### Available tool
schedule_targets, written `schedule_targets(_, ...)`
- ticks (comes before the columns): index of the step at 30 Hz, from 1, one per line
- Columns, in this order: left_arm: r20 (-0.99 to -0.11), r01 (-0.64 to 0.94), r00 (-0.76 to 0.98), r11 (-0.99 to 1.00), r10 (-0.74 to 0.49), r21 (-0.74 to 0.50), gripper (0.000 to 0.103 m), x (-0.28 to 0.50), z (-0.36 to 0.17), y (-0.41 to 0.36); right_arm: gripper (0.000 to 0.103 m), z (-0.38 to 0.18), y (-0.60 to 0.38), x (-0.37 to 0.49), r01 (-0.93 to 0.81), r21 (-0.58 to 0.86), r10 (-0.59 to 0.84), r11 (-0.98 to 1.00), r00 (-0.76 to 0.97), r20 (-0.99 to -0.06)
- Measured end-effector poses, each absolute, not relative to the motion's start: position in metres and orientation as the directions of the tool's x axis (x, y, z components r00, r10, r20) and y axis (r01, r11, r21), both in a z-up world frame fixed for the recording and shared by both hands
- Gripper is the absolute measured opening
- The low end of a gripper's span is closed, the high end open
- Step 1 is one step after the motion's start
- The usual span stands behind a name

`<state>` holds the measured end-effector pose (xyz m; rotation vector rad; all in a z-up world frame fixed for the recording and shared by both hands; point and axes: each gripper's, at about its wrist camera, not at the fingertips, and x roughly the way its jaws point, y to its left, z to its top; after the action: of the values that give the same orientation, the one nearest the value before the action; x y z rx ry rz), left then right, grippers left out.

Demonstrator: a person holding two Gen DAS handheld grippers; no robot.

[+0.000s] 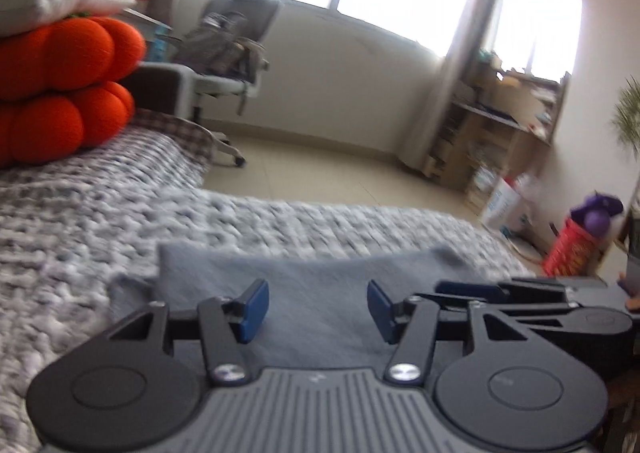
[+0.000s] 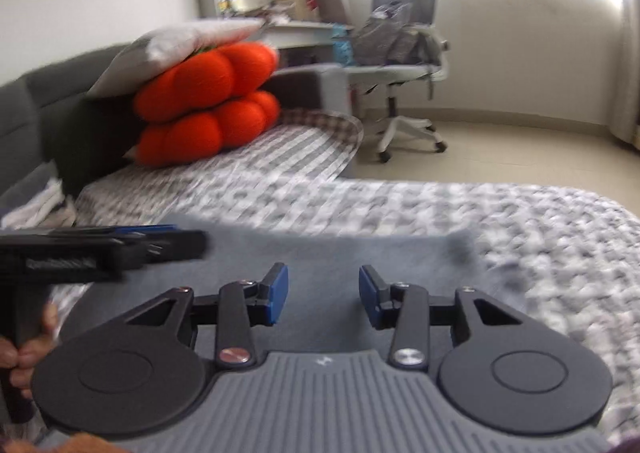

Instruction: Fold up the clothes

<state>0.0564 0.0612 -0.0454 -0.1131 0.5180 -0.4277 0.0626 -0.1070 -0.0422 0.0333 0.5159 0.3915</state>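
Grey garment [image 1: 320, 293] on checked bedspread [image 1: 80, 221]; office chair [image 2: 400, 65] beyond.

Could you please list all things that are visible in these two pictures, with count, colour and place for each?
garment: one, grey-blue, flat on the bed under both grippers
bed cover: one, grey and white knit, over the bed
cushions: two, orange, stacked at the far end of the bed
pillow: one, light grey, on top of the cushions
office chair: one, grey and white, on the floor by the window, with cloth on its seat
shelf: one, wooden, cluttered, by the right wall
red box: one, on the floor, purple thing on top
left hand-held gripper: black, blue pads, open above the garment
right hand-held gripper: black, blue pads, open above the garment
hand: one, at the left gripper's handle
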Motion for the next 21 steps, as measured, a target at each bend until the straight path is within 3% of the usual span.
schedule_targets(4, -0.467, 0.409, 0.765, 0.894, -0.445, -0.181, 0.056, 0.055, -0.054, 0.066, 0.045, -0.051, -0.11, 0.053, -0.377, 0.057, 0.357, 0.925, 0.803, -0.478)
schedule_targets(9, -0.473, 0.424, 0.745, 0.881, -0.47, -0.209, 0.056, 0.052, -0.051, 0.098, 0.045, -0.048, -0.14, 0.045, -0.359, 0.104, 0.365, 0.928, 0.808, -0.462)
schedule_targets(21, -0.448, 0.259, 0.771, 0.866, -0.453, -0.428, 0.06, 0.032, -0.042, 0.162, 0.045, -0.044, -0.201, 0.018, -0.271, 0.133, 0.302, 0.953, 0.831, -0.468)
